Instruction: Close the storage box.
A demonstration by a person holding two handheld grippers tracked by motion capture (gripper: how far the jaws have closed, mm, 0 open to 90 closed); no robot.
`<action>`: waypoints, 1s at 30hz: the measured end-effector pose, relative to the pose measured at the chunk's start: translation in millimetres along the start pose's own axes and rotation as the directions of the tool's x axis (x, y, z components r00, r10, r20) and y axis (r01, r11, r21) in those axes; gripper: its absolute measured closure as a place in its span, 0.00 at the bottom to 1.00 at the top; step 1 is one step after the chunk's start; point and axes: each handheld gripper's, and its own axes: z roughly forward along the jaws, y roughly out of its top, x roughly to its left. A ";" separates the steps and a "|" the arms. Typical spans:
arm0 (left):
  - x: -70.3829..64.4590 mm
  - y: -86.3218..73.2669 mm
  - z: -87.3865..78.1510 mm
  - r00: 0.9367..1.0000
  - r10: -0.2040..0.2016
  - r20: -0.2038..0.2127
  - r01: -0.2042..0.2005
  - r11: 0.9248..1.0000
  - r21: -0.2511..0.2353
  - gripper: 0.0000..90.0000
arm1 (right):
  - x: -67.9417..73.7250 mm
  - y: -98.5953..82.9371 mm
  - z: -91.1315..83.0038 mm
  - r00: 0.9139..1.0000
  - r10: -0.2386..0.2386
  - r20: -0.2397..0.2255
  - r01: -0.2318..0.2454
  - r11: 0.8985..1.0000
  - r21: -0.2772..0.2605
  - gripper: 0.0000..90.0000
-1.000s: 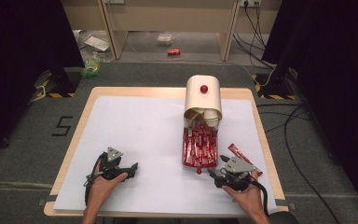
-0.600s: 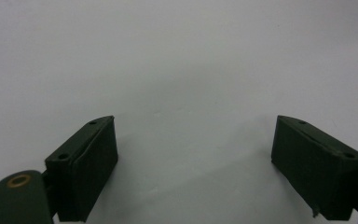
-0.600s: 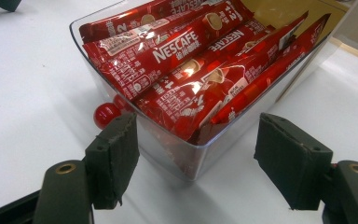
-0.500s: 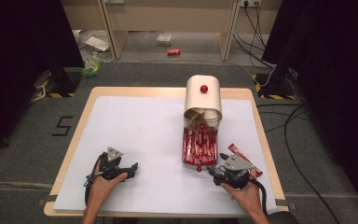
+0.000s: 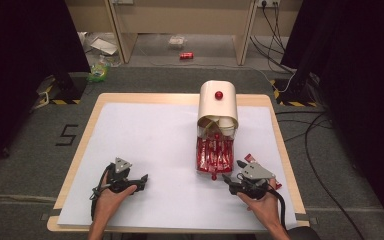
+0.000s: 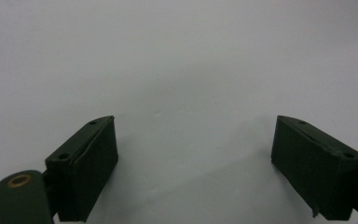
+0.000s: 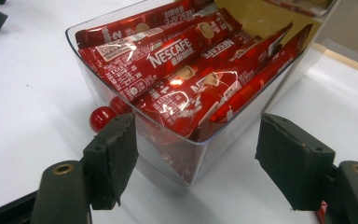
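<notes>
Facing sachet tray (image 7: 186,140), R hand-held gripper (image 7: 196,163)

The left gripper (image 5: 141,180) and right gripper (image 5: 227,181) are black hand-held tools, each topped by a grey three-cornered plate, with a black cable trailing back along the person's bare forearm. Up close, each jaw is a thick, dark rectangular block with small screw holes in its top face, and a brass-coloured ring sits in the arm behind it. The inner pads look like worn foam or rubber, though the close views are too dim to be sure.
</notes>
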 end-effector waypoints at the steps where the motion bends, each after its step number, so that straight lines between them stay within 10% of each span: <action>1: -0.1 0.0 0.1 1.000 0.001 -0.001 -0.001 1.000 0.000 0.15 | -0.4 0.3 0.2 1.000 -0.001 0.004 0.001 1.000 -0.005 0.33; 30: -0.1 0.0 0.0 1.000 0.001 -0.001 -0.001 1.000 0.001 0.15 | -8.4 6.9 12.1 0.999 0.018 0.047 -0.015 0.999 -0.051 0.33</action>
